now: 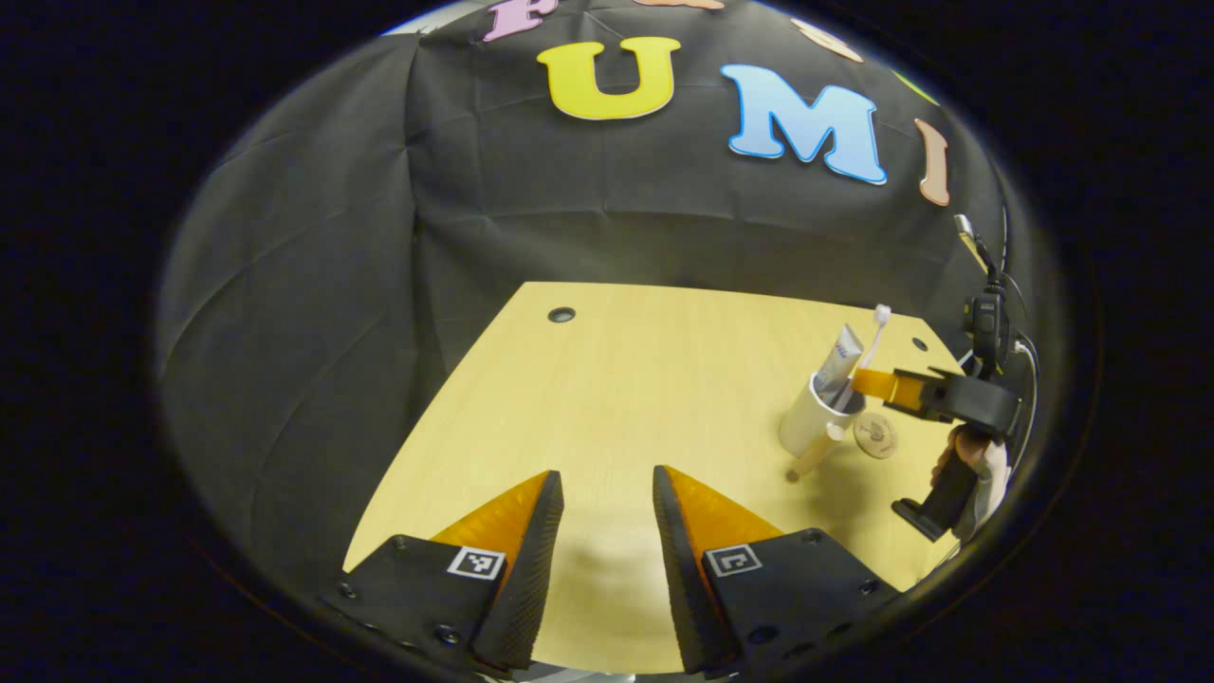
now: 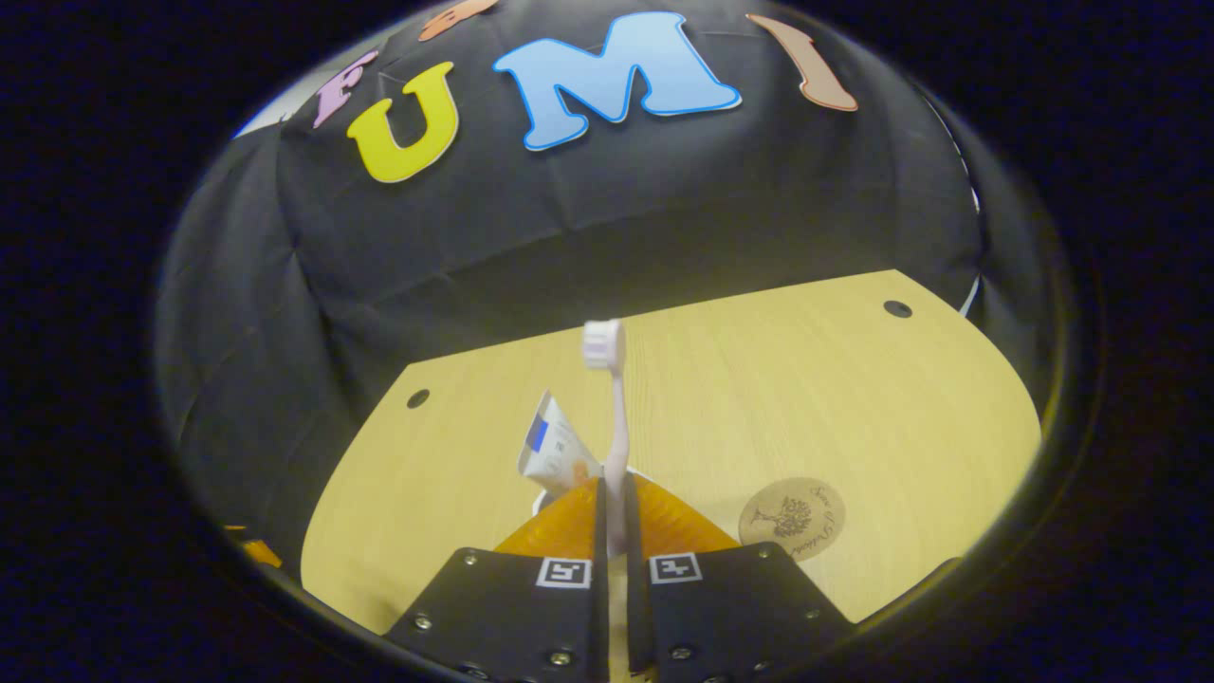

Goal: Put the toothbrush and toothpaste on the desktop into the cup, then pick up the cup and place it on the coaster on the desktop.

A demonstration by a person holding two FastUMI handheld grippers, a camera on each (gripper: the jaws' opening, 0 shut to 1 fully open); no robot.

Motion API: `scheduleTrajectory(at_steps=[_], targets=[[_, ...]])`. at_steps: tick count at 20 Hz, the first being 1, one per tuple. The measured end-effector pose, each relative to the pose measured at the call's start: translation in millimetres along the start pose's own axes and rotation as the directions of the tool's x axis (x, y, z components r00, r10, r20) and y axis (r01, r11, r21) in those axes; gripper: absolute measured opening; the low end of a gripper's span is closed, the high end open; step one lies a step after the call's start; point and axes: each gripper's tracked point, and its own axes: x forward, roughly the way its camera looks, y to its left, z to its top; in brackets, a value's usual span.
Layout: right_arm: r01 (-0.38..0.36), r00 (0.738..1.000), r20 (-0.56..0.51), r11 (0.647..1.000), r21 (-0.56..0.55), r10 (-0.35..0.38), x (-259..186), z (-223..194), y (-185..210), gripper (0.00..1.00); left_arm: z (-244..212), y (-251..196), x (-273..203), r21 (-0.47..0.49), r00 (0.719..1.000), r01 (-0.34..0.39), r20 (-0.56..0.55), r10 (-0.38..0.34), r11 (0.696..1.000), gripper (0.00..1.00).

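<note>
The toothbrush [image 2: 616, 417] is a thin, light, stiff stick, likely smooth and apt to swivel if pinched near one end, so a hold on the handle a little above the cup's rim looks right for steering it down. That is about where the right gripper [image 2: 615, 517] has it: its jaws are closed on the handle, the brush standing nearly upright between them with the bristle head on top. Its lower end sits in the white cup [image 1: 814, 417], which stands on the desk [image 1: 616, 379] and already holds the toothpaste [image 1: 840, 359], a soft, light tube leaning against the rim. In the left gripper view the right gripper reaches level over the cup from the side, a hand [image 1: 967, 465] gripping its handle below. The coaster [image 2: 792, 517], a round wooden disc, lies flat just beside the cup, apart from it as far as I can tell. The cup is probably light but top-heavy with tall contents, so gripping its wall low seems safest. The left gripper [image 1: 607, 498] hovers over bare desk well away from the cup, jaws apart and holding nothing.
</note>
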Motion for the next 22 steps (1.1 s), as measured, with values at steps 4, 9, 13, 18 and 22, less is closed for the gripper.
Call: scheduleTrajectory(at_steps=[4,9,13,18,22], targets=[[-0.001,1.0,-0.011,1.0,-0.012,0.0,-17,-12,-3,0.23,-3,-29,-1,0.019,0.999,0.052,-0.001,-0.052,0.998,0.64],[0.001,0.999,-0.036,1.0,-0.002,-0.001,-37,-16,-16,0.23,6,-73,12,0.067,0.991,0.136,-0.005,-0.136,0.988,0.63],[0.025,0.999,-0.045,1.0,0.0,-0.025,-45,-24,-36,0.23,14,-117,24,0.12,0.977,0.214,-0.024,-0.212,0.969,0.64],[0.084,0.994,-0.072,0.996,0.033,-0.082,-57,-29,-76,0.23,4,-173,48,0.179,0.935,0.347,-0.133,-0.327,0.92,0.61],[0.141,0.987,-0.093,0.987,0.077,-0.133,-70,-36,-110,0.23,-10,-202,67,0.214,0.879,0.448,-0.285,-0.383,0.868,0.62]])
